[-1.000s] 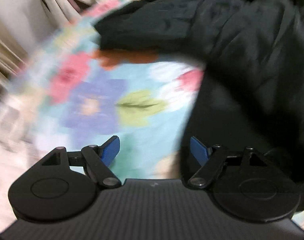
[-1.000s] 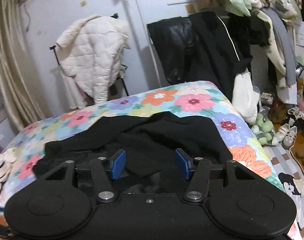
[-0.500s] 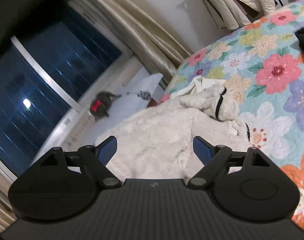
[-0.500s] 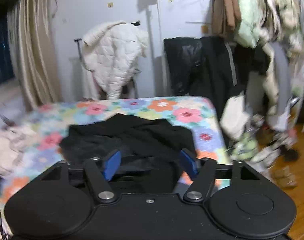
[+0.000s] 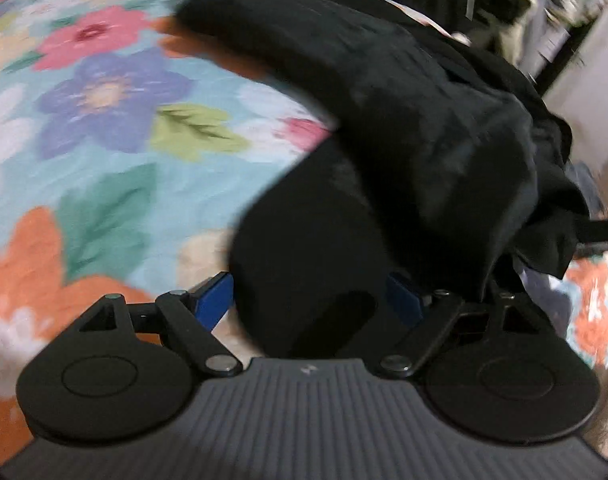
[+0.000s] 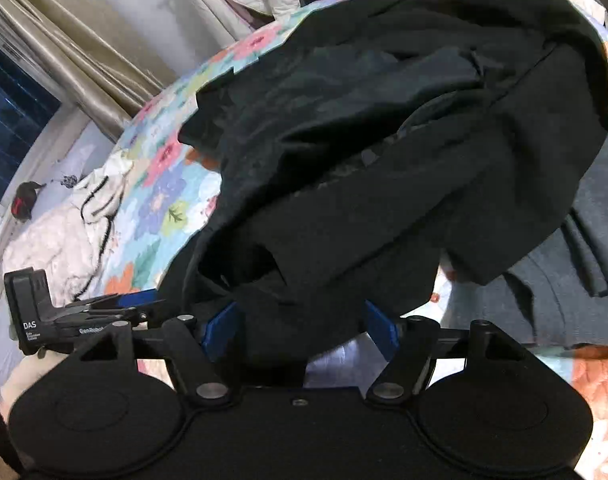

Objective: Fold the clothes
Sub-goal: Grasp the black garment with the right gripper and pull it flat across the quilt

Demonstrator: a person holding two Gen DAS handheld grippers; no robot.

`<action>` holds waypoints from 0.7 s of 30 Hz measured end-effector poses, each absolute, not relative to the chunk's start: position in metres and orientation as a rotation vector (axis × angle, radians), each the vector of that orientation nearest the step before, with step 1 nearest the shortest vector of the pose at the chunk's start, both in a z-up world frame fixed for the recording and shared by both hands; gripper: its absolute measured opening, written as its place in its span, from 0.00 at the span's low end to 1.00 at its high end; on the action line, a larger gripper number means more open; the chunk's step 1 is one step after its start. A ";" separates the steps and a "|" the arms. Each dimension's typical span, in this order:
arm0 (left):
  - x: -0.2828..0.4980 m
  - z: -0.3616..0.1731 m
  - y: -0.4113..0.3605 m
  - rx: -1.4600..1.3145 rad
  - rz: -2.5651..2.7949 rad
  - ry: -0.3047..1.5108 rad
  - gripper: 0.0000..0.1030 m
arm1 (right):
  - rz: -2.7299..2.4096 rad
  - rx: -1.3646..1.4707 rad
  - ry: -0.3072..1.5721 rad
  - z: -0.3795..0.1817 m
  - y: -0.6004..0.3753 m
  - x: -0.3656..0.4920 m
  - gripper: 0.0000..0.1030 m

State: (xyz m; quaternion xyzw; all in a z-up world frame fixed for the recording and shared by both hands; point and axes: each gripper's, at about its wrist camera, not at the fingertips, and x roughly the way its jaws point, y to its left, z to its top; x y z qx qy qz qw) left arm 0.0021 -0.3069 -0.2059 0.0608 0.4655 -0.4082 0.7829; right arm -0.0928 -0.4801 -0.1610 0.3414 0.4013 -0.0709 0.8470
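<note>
Left wrist view: the left tool (image 5: 309, 300) has its blue pads spread wide, and a dark fold of the black garment (image 5: 403, 128) lies in the gap between them; the picture is blurred, so whether either pad presses on the cloth cannot be told. The garment runs ahead of the tool and off to its right in a rumpled heap, lying on the flowered bedspread (image 5: 104, 128), which fills everything ahead and to the left.

Right wrist view: the right tool (image 6: 300, 326) is likewise spread, its pads well apart, with the black garment (image 6: 383, 120) bunched in the gap and piled up directly ahead (it hides most of the bed beyond). Just to the left of this tool, the left tool (image 6: 136, 306) reaches in sideways toward the garment's edge. A grey cloth (image 6: 563, 280) lies to the right, partly under the black one. Farther left on the bedspread (image 6: 164, 200) sits a white fluffy garment (image 6: 64, 232).
</note>
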 end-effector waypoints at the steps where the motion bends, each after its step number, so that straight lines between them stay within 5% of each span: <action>1: 0.004 -0.209 -0.310 0.143 -0.884 1.005 0.86 | -0.150 0.734 0.831 -0.163 -0.483 -0.091 0.74; 6: 0.013 -0.218 -0.330 0.119 -0.855 0.995 0.93 | -0.213 0.888 0.765 -0.198 -0.502 -0.079 0.76; 8: 0.014 -0.225 -0.338 0.083 -0.824 1.005 1.00 | -0.226 0.852 0.767 -0.206 -0.506 -0.073 0.69; 10: 0.011 -0.229 -0.347 0.064 -0.766 1.009 1.00 | -0.209 0.788 0.759 -0.207 -0.503 -0.066 0.35; 12: 0.007 -0.226 -0.358 0.107 -0.743 0.995 0.97 | -0.179 0.714 0.725 -0.200 -0.499 -0.061 0.19; 14: 0.002 -0.221 -0.364 0.163 -0.743 0.936 0.51 | -0.162 0.656 0.684 -0.191 -0.498 -0.060 0.12; 15: -0.001 -0.218 -0.366 0.211 -0.770 0.906 0.13 | -0.157 0.625 0.666 -0.186 -0.498 -0.061 0.12; 18: -0.018 -0.204 -0.374 0.498 -0.802 0.730 0.05 | -0.181 0.527 0.619 -0.167 -0.496 -0.072 0.12; 21: -0.007 -0.182 -0.363 0.385 -0.761 0.740 0.04 | -0.184 0.504 0.600 -0.155 -0.498 -0.086 0.12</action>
